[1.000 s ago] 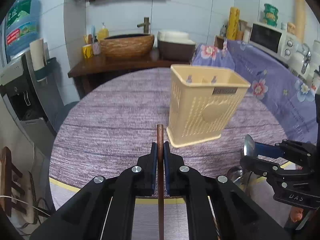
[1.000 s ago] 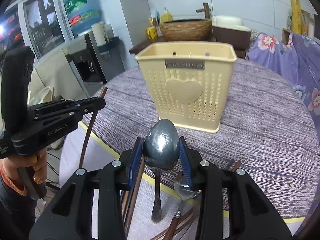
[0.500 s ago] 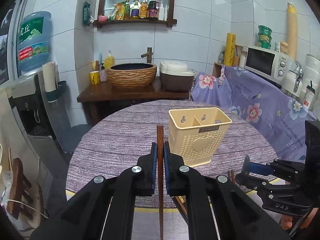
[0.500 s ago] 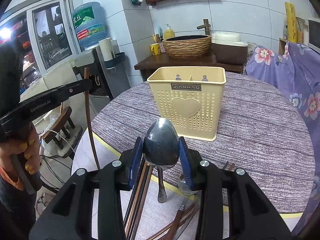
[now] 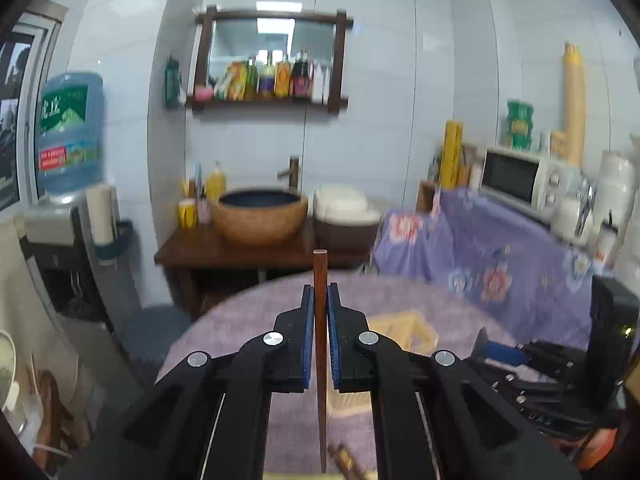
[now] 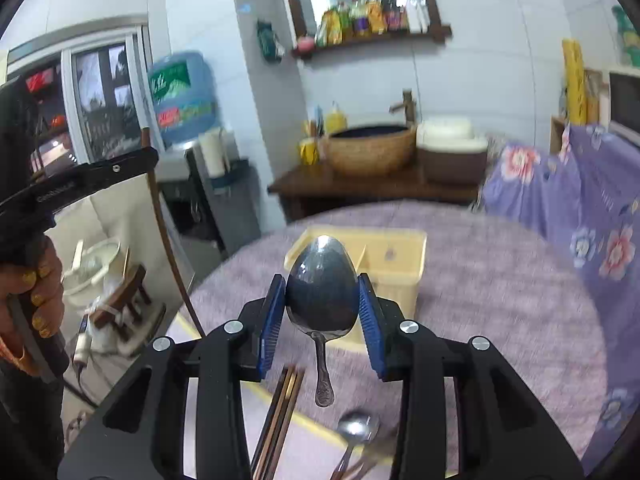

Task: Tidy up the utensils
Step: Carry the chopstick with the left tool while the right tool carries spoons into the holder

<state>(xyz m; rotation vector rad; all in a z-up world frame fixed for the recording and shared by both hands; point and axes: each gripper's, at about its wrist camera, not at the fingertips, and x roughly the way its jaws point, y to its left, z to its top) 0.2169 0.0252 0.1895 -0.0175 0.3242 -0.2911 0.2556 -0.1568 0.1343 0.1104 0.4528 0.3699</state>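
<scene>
My left gripper is shut on a dark brown chopstick that stands upright between the blue pads, high over the table. My right gripper is shut on a metal spoon, bowl up and handle hanging down. The cream utensil holder stands on the purple table below and beyond the spoon; in the left wrist view the holder shows just right of the left fingers. The right gripper is low on the right there. The left gripper with its chopstick is at the left of the right wrist view.
More chopsticks and another spoon lie near the round table's front edge. A person's hand grips the left tool. Beyond the table stand a wooden counter with a woven basin, a water dispenser and a microwave.
Both grippers have risen with their utensils and tilted up, so the holder and table have dropped lower and look smaller, while the wall shelf has come into view.
</scene>
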